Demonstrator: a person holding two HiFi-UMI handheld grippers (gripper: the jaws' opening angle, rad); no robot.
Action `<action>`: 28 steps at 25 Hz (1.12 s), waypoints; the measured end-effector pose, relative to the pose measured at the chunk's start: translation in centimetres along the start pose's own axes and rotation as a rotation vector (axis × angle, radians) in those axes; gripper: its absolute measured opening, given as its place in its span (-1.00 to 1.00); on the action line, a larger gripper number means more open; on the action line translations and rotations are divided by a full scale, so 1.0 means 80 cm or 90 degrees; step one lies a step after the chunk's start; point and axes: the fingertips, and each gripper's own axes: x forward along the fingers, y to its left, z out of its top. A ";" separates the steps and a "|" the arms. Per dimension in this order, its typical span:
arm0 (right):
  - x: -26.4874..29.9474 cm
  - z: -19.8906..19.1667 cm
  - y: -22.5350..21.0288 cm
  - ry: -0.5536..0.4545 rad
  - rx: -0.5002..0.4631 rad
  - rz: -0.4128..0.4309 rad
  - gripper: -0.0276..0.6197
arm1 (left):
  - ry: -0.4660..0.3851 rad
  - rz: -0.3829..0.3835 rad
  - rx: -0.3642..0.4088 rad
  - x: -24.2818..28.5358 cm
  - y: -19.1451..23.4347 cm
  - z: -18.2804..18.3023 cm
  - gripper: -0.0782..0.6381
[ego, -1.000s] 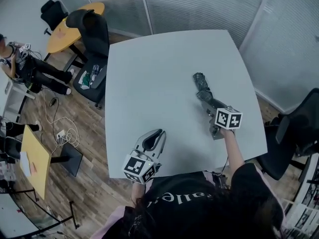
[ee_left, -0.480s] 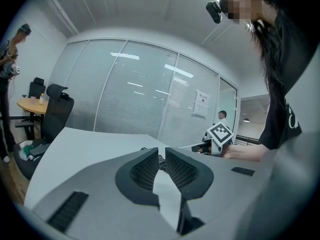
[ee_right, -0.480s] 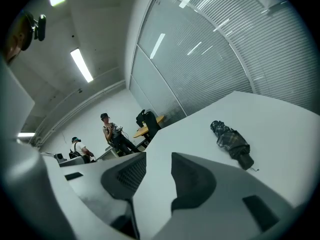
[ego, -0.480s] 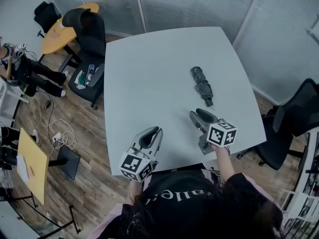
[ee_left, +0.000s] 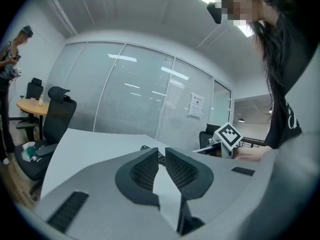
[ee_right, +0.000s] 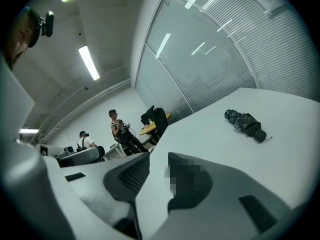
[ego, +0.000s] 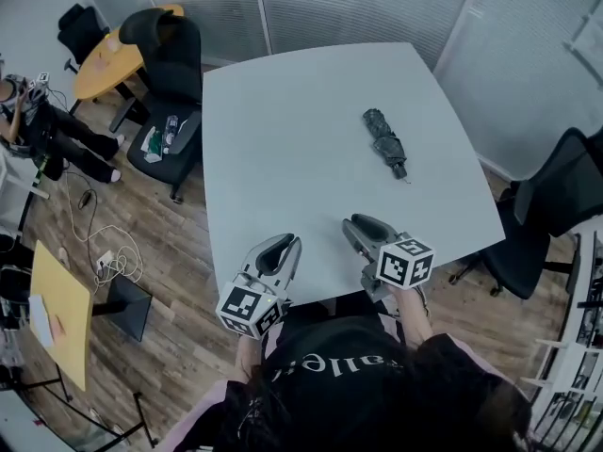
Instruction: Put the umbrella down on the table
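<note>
The folded dark umbrella (ego: 384, 142) lies flat on the pale grey table (ego: 283, 139), right of its middle, with nothing touching it. In the right gripper view the umbrella (ee_right: 245, 124) rests far ahead to the right. My right gripper (ego: 356, 226) hovers near the table's front edge, well short of the umbrella; its jaws are closing, with a gap left and nothing between them (ee_right: 159, 156). My left gripper (ego: 285, 246) sits beside it at the front edge, jaws together and empty (ee_left: 161, 150). A bit of the umbrella (ee_left: 144, 147) peeks past its jaws.
A black office chair (ego: 171, 50) and a round wooden table (ego: 121, 59) stand beyond the table's far left corner. Another black chair (ego: 556, 201) is at the right. A seated person (ego: 38, 125) and floor cables (ego: 108, 243) are at the left.
The right gripper has drawn back from the umbrella toward the front edge and its jaws have narrowed. The left gripper has also pulled back a little. The umbrella stays on the table.
</note>
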 end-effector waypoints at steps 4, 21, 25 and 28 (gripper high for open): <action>-0.004 -0.022 0.044 -0.008 -0.008 0.009 -0.56 | 0.002 -0.014 -0.004 -0.032 0.003 -0.008 -0.61; -0.012 -0.076 0.113 0.038 -0.068 0.023 -0.77 | 0.008 -0.028 -0.036 -0.071 -0.003 -0.037 -0.61; -0.011 -0.080 0.116 0.057 -0.091 0.037 -0.78 | 0.008 -0.022 -0.037 -0.069 -0.006 -0.035 -0.61; -0.010 -0.081 0.119 0.069 -0.108 0.053 -0.79 | 0.006 -0.012 -0.037 -0.065 -0.005 -0.033 -0.61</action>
